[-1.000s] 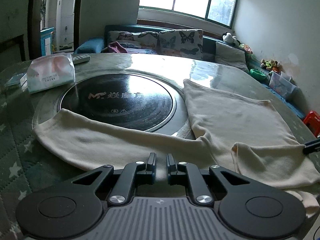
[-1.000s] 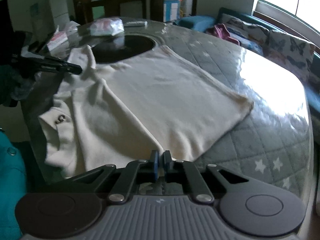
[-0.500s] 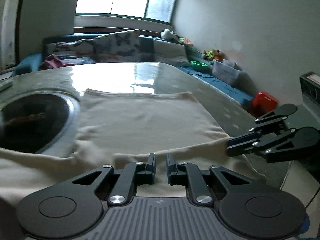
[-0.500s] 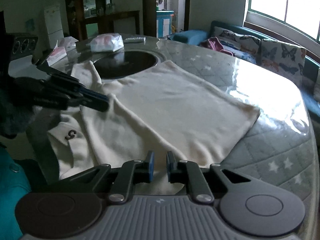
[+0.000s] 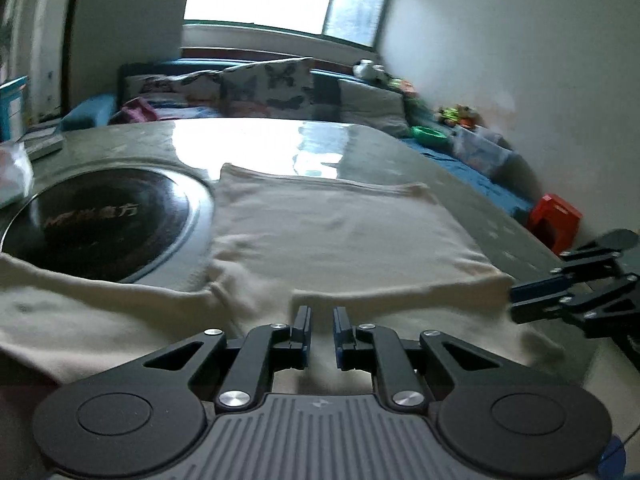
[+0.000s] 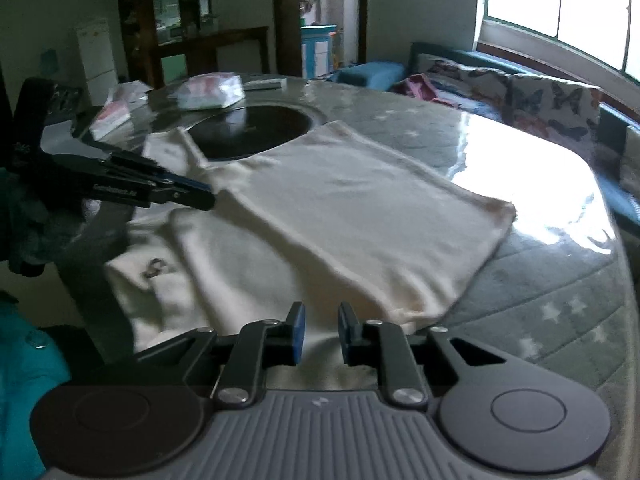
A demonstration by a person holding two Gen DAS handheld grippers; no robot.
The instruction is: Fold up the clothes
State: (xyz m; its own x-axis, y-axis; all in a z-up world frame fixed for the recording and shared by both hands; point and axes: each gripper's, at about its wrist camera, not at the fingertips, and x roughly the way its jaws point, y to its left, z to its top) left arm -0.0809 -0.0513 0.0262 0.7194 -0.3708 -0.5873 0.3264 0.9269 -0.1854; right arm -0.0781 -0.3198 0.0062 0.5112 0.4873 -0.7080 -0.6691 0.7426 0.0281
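Round table (image 6: 560,280) with a black hob holds my cream shirt (image 6: 340,208). Beside it, my left gripper (image 5: 321,328) sits slightly apart, empty; my right gripper (image 6: 321,332) is opening, empty.

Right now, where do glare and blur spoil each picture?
Left wrist view: window glare whitens the table beyond the cream shirt; everything is smeared by motion blur. Right wrist view: glare on the table's right side; the left part is dark, mildly blurred.

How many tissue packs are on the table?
2. One tissue pack lies beyond the black round cooktop; a smaller pack sits nearer the table's left edge, behind the left gripper. More could be hidden behind that gripper.
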